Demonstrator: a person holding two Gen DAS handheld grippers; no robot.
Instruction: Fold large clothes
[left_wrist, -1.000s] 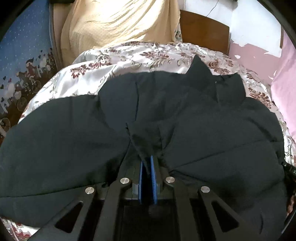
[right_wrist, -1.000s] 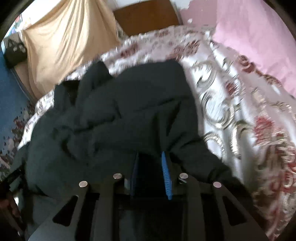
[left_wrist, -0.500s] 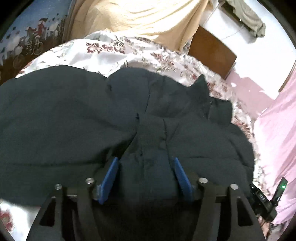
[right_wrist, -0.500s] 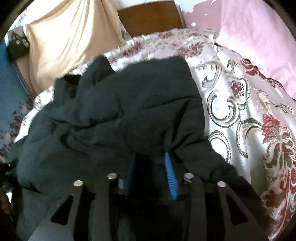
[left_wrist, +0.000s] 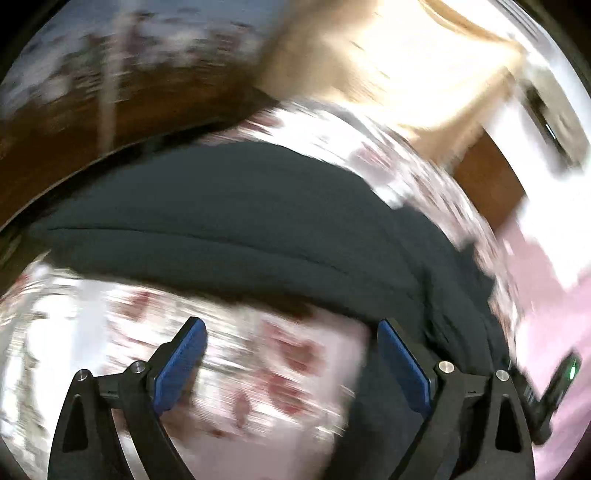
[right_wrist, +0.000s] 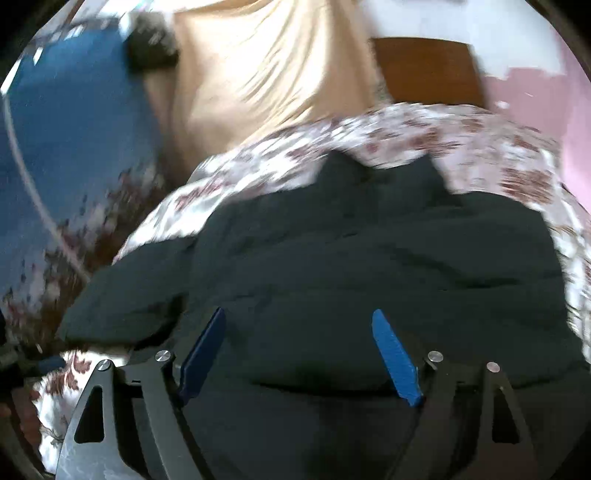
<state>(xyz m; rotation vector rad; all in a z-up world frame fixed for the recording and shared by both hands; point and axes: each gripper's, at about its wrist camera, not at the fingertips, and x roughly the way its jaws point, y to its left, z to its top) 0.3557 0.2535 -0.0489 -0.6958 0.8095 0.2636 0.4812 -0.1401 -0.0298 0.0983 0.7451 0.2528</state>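
Dark padded fabric fills both views: the jacket (left_wrist: 258, 229) lies bunched on the floral bedspread (left_wrist: 266, 369). On the left, the left gripper (left_wrist: 291, 354) hangs spread wide with nothing between its pads, over bare bedspread just beside the jacket's edge. On the right, the right gripper (right_wrist: 299, 350) is spread too, empty, right above the cloth. Through the blur it looks partly folded at best; squaring it off remains.

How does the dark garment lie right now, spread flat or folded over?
Folded over, bunched. The dark padded jacket lies in overlapping rumpled layers on the floral bedspread. The right gripper and left gripper hold nothing, jaws open.
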